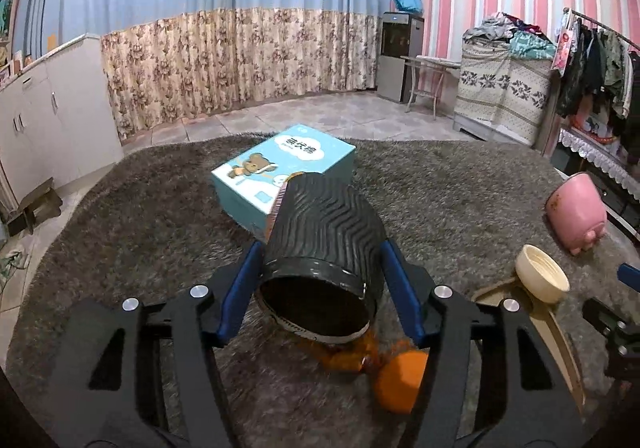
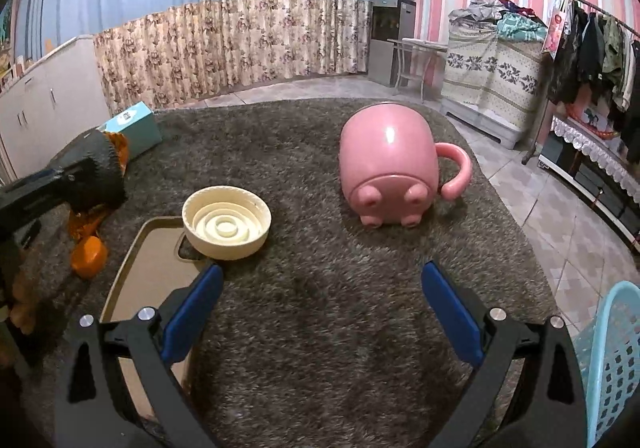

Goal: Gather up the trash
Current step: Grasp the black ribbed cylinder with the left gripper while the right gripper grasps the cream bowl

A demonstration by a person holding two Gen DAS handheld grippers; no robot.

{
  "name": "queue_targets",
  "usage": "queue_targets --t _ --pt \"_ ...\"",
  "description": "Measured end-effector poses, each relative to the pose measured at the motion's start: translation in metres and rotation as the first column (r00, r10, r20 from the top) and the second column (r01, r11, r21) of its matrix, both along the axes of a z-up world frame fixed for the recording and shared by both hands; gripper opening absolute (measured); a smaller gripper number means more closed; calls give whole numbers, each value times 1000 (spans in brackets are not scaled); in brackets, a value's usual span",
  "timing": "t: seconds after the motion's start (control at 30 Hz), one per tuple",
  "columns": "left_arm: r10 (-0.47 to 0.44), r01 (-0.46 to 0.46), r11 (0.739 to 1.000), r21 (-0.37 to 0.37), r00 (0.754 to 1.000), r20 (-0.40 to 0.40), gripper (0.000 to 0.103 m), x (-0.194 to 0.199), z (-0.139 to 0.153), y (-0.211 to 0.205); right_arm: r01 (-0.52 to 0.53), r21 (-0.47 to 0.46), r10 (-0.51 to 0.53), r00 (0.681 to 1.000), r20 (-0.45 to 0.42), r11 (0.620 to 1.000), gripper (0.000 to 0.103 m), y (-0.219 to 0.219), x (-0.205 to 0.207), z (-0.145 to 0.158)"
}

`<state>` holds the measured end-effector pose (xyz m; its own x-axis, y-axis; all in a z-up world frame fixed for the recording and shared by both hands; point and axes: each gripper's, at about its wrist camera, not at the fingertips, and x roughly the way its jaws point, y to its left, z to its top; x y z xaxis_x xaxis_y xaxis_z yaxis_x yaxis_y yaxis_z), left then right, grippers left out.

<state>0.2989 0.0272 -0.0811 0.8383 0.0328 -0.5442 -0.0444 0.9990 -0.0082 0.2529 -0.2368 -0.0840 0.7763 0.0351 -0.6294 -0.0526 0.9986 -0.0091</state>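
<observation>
- L tongs (image 1: 320, 280) clamped on a black ribbed paper cup (image 1: 324, 232), pads pressed to both sides; cup is tipped on its side, off the rug, open mouth facing the cam.
- Orange peels (image 1: 400, 376) lie on the grey shaggy rug (image 1: 460, 184) right below the cup mouth; one scrap shows at the cup's far end in R view (image 2: 118, 152).
- Teal tissue box (image 1: 284, 164) w/ bear print sits just behind the cup, on the rug.
- R tongs (image 2: 322, 312) spread wide, nothing between the pads, hovering over bare rug.
- Cream plastic lid (image 2: 226, 223), inner rings up, left-front of R tongs; its edge overlaps a tan flat tray (image 2: 148, 272) lying on the rug.
- Pink pig-shaped mug (image 2: 388, 168) tipped on its side ahead of R tongs, base w/ stubby feet toward cam, handle to the right; well apart from the lid.
- Light-blue plastic basket (image 2: 608, 360) at R view's lower right edge, past the rug's edge.
- Can't tell if the rug covers a desk or a bed.
</observation>
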Motion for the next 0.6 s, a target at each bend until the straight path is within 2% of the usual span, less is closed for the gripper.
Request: queue_targets --t 0.23,0.37,0.43,0.6 --pt "33 -34 999 11 997 74 60 -50 18 31 -6 -31 6 1000 -4 1000 97 5 -1 -1" --pt "73 -73 997 -6 996 46 60 -67 9 52 -19 -50 19 1000 -12 999 97 11 1 -1" --pt "94 -92 995 -39 995 28 60 -69 1 61 -34 -51 33 999 -14 998 97 15 2 -1" --pt "112 -112 991 -70 994 -14 60 -60 -9 66 -73 -4 73 997 -25 997 97 25 14 5"
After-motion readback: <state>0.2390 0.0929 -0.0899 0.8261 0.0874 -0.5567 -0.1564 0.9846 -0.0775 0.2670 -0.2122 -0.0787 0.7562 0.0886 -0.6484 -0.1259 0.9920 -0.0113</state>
